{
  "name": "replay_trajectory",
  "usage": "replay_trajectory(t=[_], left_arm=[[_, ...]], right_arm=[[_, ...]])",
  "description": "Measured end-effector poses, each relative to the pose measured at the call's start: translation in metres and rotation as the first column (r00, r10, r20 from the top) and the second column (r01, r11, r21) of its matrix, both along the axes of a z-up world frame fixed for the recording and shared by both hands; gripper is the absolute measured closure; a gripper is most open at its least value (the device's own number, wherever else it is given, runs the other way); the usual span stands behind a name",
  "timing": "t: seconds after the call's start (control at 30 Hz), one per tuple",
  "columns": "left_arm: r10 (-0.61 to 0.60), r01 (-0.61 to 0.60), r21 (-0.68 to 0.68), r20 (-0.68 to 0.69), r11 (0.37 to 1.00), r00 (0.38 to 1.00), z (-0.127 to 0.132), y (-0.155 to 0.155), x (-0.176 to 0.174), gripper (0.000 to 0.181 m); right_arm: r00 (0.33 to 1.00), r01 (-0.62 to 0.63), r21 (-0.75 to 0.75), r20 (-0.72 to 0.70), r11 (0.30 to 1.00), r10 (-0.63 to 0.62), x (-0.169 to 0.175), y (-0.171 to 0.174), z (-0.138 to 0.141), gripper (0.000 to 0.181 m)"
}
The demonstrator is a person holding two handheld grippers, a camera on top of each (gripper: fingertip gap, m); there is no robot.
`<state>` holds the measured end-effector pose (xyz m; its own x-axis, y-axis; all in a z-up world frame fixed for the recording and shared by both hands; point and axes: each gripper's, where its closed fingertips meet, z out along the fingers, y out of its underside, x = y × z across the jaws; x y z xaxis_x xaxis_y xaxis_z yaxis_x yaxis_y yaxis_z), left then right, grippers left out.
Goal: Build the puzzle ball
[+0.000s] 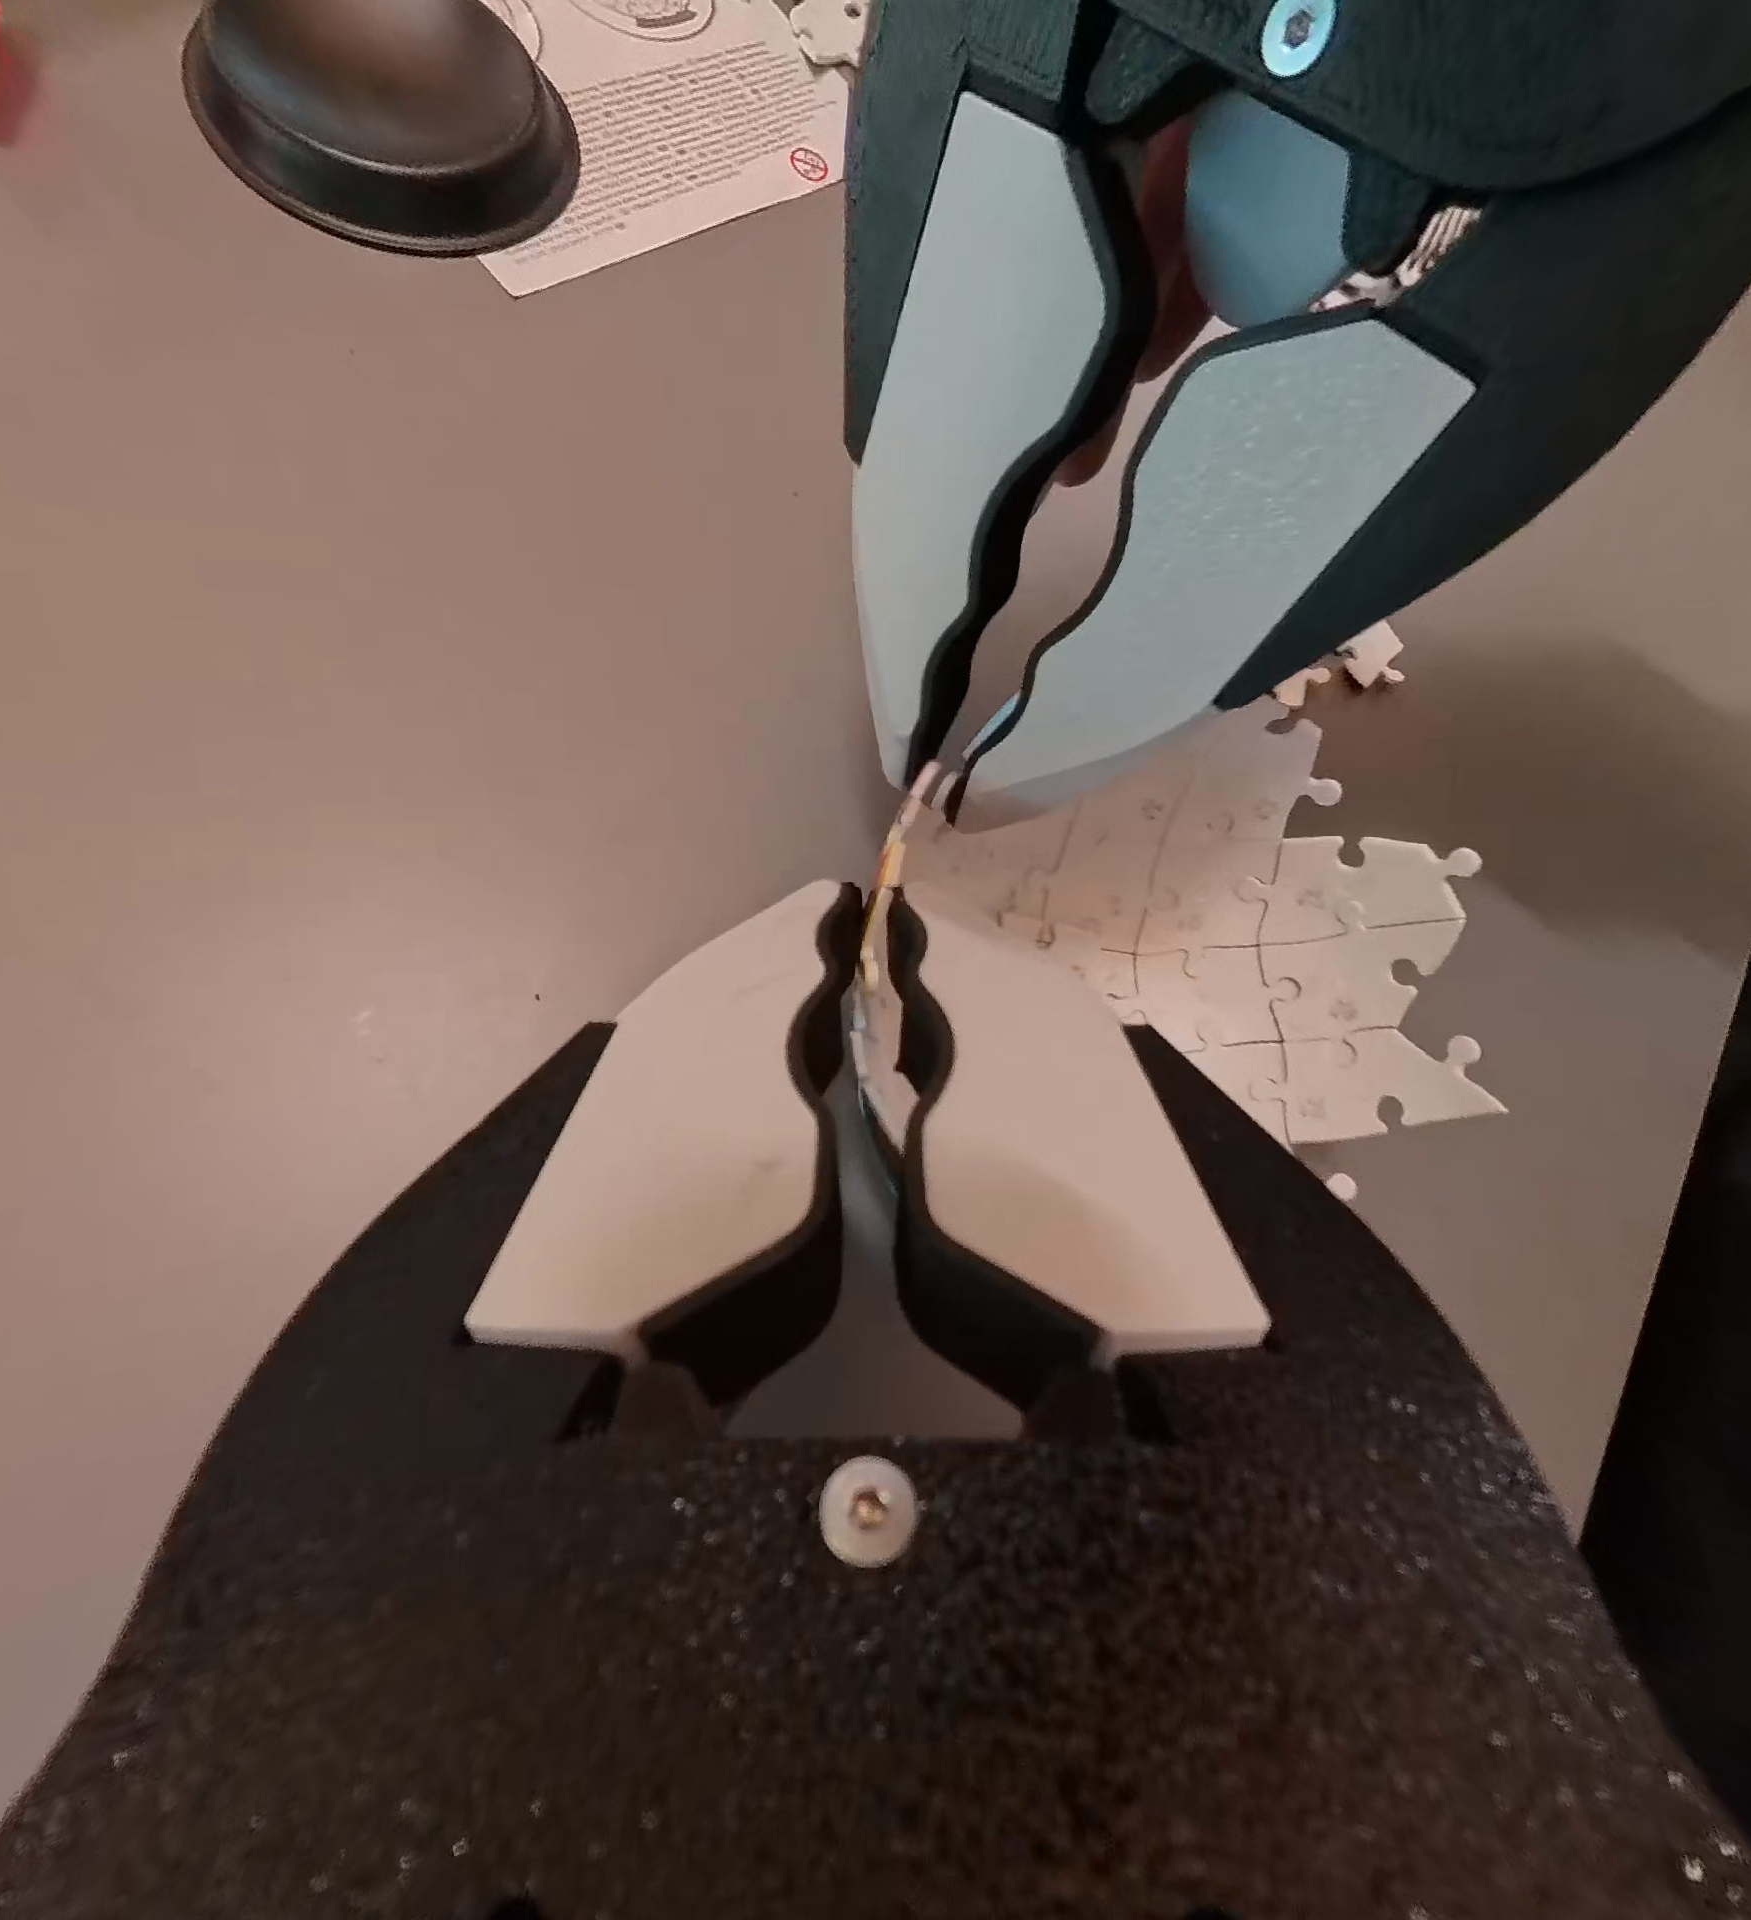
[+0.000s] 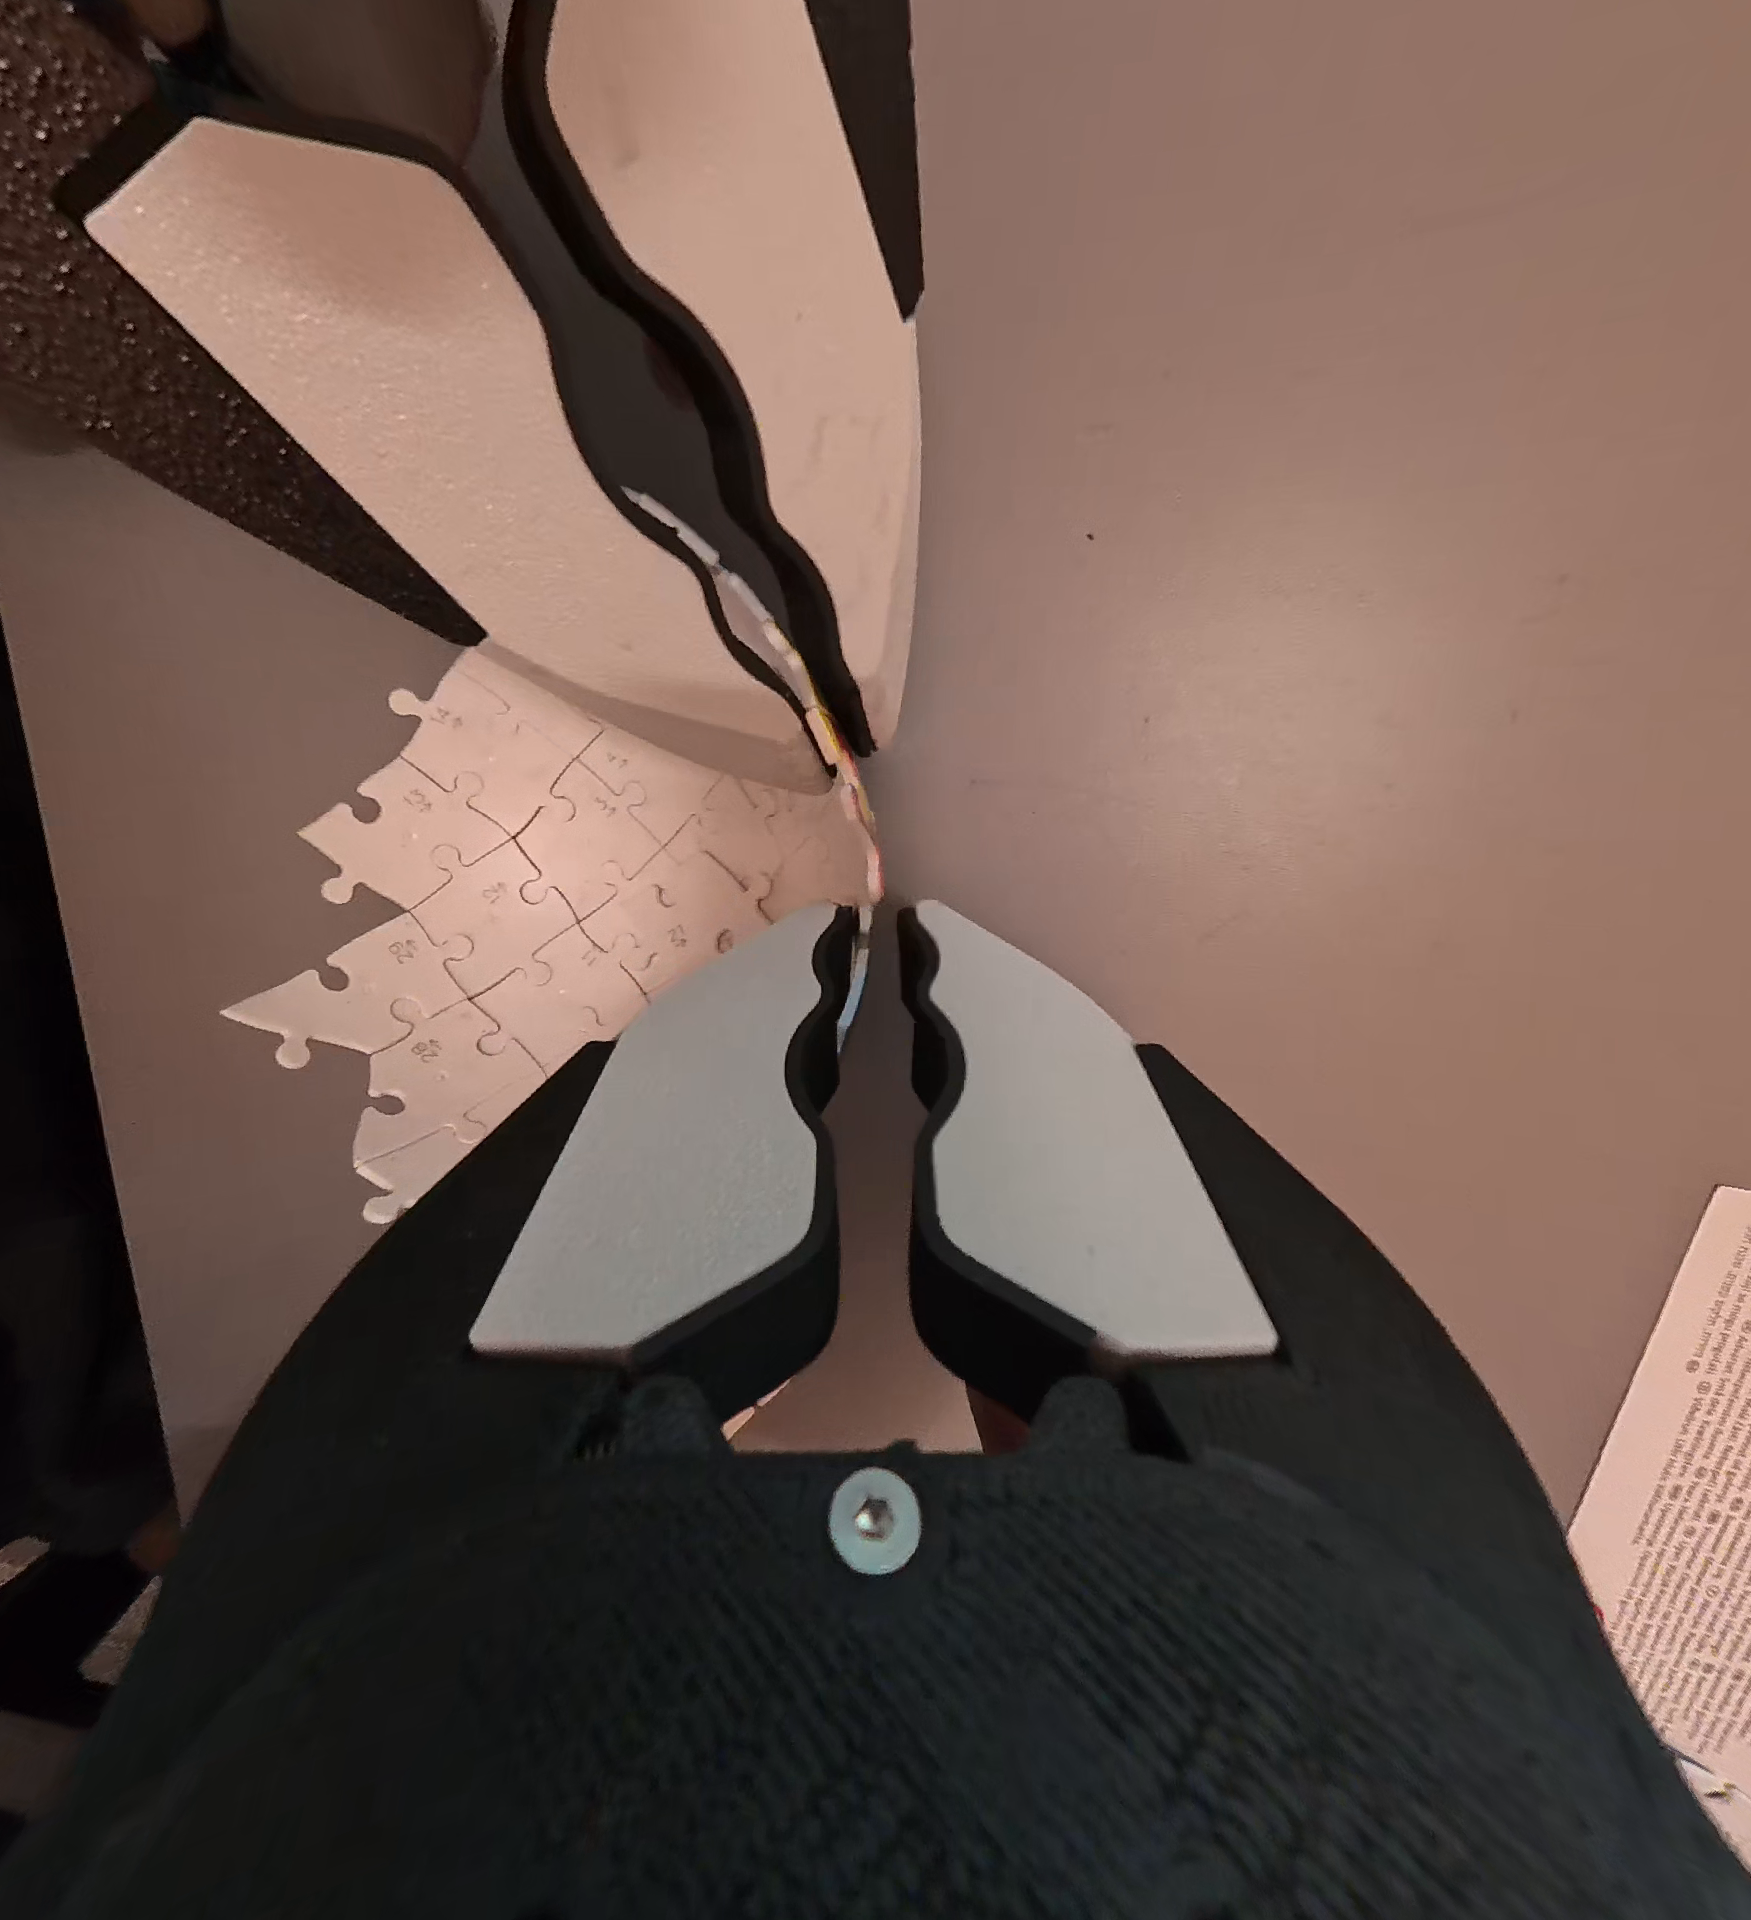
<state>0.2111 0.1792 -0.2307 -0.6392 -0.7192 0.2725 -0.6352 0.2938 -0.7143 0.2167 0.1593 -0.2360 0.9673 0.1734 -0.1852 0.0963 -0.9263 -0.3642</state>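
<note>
Left gripper (image 1: 876,914): its fingers are clenched on the rim of the puzzle shell, the edge pinched between the dark wavy inner faces near the tips.
Right gripper (image 2: 876,920): comes in from the opposite side, tips nearly meeting the left gripper's; the shell's rim touches its left finger (image 2: 705,1132), with a slim gap beside the right one, so a firm grasp cannot be told from that view. In the left wrist view its tips close on the same rim.
Puzzle shell (image 1: 1255,935): a curved white sheet of interlocked pieces, its plain inner side up, held on edge between both grippers and fanning out toward the table's side.
Shell's edges: the held rim shows thin coloured print; the far border is jagged with knobs and sockets.
Table (image 1: 383,644): plain grey-brown, open room to the side away from the shell.
Printed sheet (image 1: 684,135): lies at the far end of the table, partly under a black round base (image 1: 372,114).
Loose pieces (image 1: 1359,665): a few lie beyond the shell near the table's edge.
</note>
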Motion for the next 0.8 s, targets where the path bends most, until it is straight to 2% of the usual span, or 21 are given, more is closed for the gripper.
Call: replay_trajectory(t=[0.2,0.57,0.8], left_arm=[[0.011,-0.011,-0.003,-0.009,1.0,1.0,-0.0016,0.0,0.0011,0.177],[0.019,-0.02,0.011,0.026,1.0,0.999,-0.0008,0.0024,0.0043,0.177],[0.017,-0.017,0.003,0.025,1.0,1.0,-0.0007,0.0007,0.0044,0.178]], right_arm=[[1.0,-0.012,-0.013,-0.013,1.0,0.012,-0.0023,-0.0007,-0.004,0.176],[0.984,0.116,-0.039,-0.13,0.993,-0.12,0.0003,0.0021,-0.004,0.178],[0.995,0.054,-0.047,-0.085,0.997,-0.058,0.0002,-0.0008,-0.0088,0.169]])
